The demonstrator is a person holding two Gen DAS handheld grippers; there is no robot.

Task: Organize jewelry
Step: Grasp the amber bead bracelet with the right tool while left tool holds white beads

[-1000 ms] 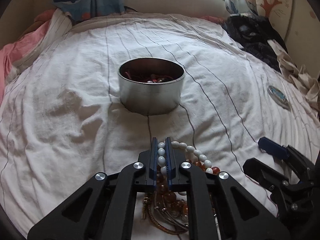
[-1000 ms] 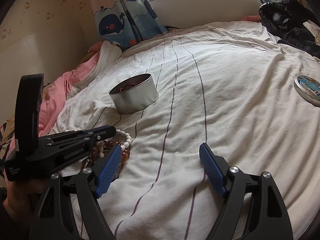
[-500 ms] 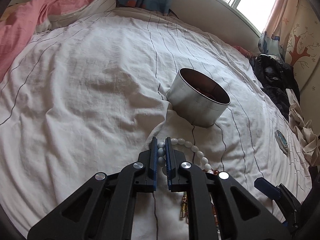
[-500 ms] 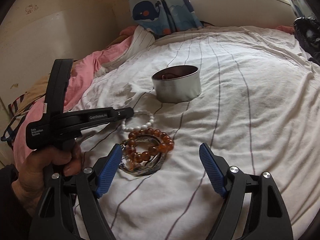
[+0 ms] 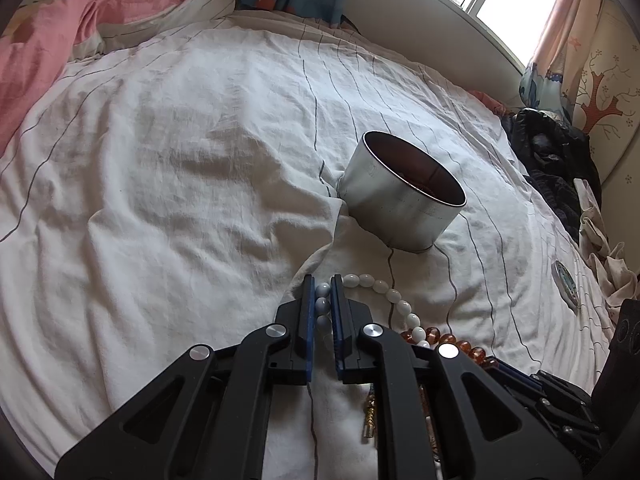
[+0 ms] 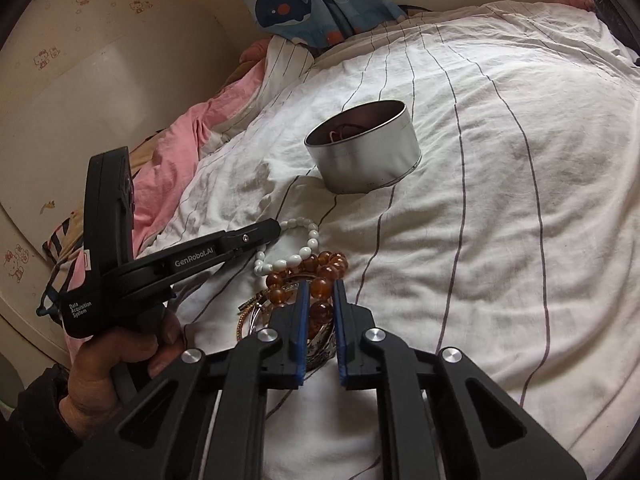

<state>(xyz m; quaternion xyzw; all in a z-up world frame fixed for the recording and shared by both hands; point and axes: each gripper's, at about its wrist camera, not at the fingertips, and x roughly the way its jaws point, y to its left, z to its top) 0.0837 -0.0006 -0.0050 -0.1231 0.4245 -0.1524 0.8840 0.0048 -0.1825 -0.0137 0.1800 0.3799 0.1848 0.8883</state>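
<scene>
White beads of the white bracelet [image 5: 394, 295] are pinched in the left gripper [image 5: 322, 306], and the amber bracelet [image 6: 320, 270] is now clamped by the right gripper [image 6: 320, 304], whose jaws have just been closing. Both lie mid-bed on the sheet [image 6: 500, 200], near the tin [image 6: 368, 164], likely so each can be lifted apart.

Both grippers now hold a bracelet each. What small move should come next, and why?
Probably lift the right gripper a little. Its jaws have just closed on the amber bracelet, which overlaps the white bracelet held by the left gripper. Raising it should separate them before carrying either to the tin.
</scene>
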